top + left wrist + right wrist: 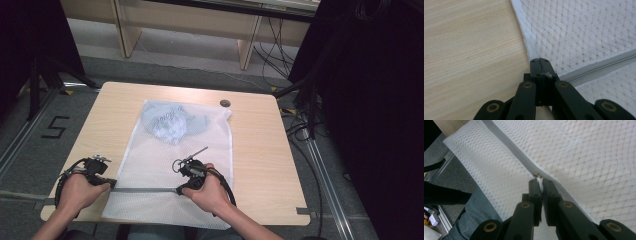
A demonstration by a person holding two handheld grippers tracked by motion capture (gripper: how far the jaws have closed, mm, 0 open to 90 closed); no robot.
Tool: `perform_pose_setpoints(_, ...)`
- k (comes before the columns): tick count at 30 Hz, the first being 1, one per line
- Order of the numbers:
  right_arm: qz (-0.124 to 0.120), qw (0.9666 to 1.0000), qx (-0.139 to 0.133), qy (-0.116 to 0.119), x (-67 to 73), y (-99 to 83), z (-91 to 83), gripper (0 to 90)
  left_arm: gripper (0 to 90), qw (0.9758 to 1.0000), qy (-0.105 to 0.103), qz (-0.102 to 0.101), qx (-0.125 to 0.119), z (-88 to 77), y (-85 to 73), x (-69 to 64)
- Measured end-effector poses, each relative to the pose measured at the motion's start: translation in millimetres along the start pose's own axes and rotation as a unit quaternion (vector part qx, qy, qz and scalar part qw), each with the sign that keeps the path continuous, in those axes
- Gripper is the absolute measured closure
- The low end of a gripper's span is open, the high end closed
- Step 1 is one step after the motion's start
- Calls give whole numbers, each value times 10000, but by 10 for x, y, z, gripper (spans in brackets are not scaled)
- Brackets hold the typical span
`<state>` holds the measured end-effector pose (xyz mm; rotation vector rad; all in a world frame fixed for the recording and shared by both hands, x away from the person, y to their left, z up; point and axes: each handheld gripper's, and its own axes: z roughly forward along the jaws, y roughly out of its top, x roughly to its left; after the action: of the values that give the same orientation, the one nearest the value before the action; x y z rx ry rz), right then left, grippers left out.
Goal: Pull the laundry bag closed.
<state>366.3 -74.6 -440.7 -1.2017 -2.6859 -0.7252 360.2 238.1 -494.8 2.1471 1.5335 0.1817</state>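
High view: white mesh laundry bag (170,165) flat on the wooden table (260,150), near end hanging over the table's near edge. Pale blue garment (172,122) inside the bag, at the far end, well beyond both tools. Grey zipper (145,189) across the bag between the tools. Left gripper (111,183) at the bag's left edge, at the zipper's end. Right gripper (180,190) on the zipper farther along, near the bag's middle. Small dark round thing (225,103) on the table past the bag's far corner.

Left gripper view: jaws clenched together, tips at the bag's seam where mesh meets bare wood; a bit of white fabric caught at the jaw edge, apparently the bag's edge pinched. Zipper tape (599,67) off to the right from the tips.

Right gripper view: jaws clamped on a small white zipper pull (539,183), brass slider just ahead of the tips. Closed zipper up and left; mesh on both sides. Denim-clad leg below left.
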Motion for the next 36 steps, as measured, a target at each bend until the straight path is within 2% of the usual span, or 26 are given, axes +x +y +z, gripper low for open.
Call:
perform_pose_setpoints(2, 141, 9999, 6, 16, 14, -1, -16, 870, 897, 9997, 17, 228, 20, -4, 8, 29)
perform_pose_setpoints(3, 118, 9999, -23, -26, 5, -3, -18, 870, 897, 9996, 23, 269, 48, -9, 15, 33)
perform_pose_setpoints(7, 62, 10000, -35, -4, -21, -27, -24, 870, 897, 9997, 15, 239, 28, -5, 10, 32)
perform_pose_setpoints(8, 82, 10000, -29, 11, -27, -31, -23, 870, 897, 10000, 0, 29, 3, 0, 1, 4)
perform_pose_setpoints(11, 109, 9999, -39, 43, -39, -48, -28, 870, 897, 9999, -23, 34, 108, -14, 8, 10)
perform_pose_setpoints(12, 91, 10000, -36, 5, -43, -51, -25, 870, 897, 9997, -2, 205, 120, -16, 14, 30)
perform_pose_setpoints(13, 110, 9999, 5, 18, -33, -55, -40, 869, 897, 9996, 23, 256, 64, -11, 13, 32)
perform_pose_setpoints(14, 178, 9998, 11, 50, -26, -58, -47, 870, 897, 9996, 45, 271, 115, -19, 19, 31)
perform_pose_setpoints(15, 190, 9998, 25, -23, -27, -65, -48, 870, 897, 9996, 16, 270, 82, -14, 17, 33)
perform_pose_setpoints(17, 92, 10000, 2, -5, -43, -72, -50, 870, 897, 9996, 20, 265, 45, -9, 14, 33)
perform_pose_setpoints(18, 113, 9999, -42, 58, -41, -79, -54, 870, 897, 9996, 34, 271, 64, -12, 16, 32)
perform_pose_setpoints(23, 128, 9999, 45, -44, -67, -100, -59, 870, 897, 9996, 21, 266, 46, -9, 15, 33)
perform_pose_setpoints(25, 148, 9999, -27, 8, -69, -106, -56, 870, 897, 9996, 23, 269, 45, -8, 15, 32)
perform_pose_setpoints(29, 171, 9999, 23, -2, -84, -119, -82, 870, 897, 9996, 16, 268, 58, -10, 16, 33)
perform_pose_setpoints(32, 58, 10000, 52, 35, -115, -131, -98, 870, 897, 9996, 22, 269, 53, -10, 15, 33)
perform_pose_setpoints(33, 189, 9998, 16, 14, -100, -130, -98, 870, 897, 9996, 22, 263, 45, -9, 14, 33)
perform_pose_setpoints(36, 176, 9998, 18, -7, -119, -151, -103, 869, 897, 9998, 11, 200, 13, -3, 7, 26)
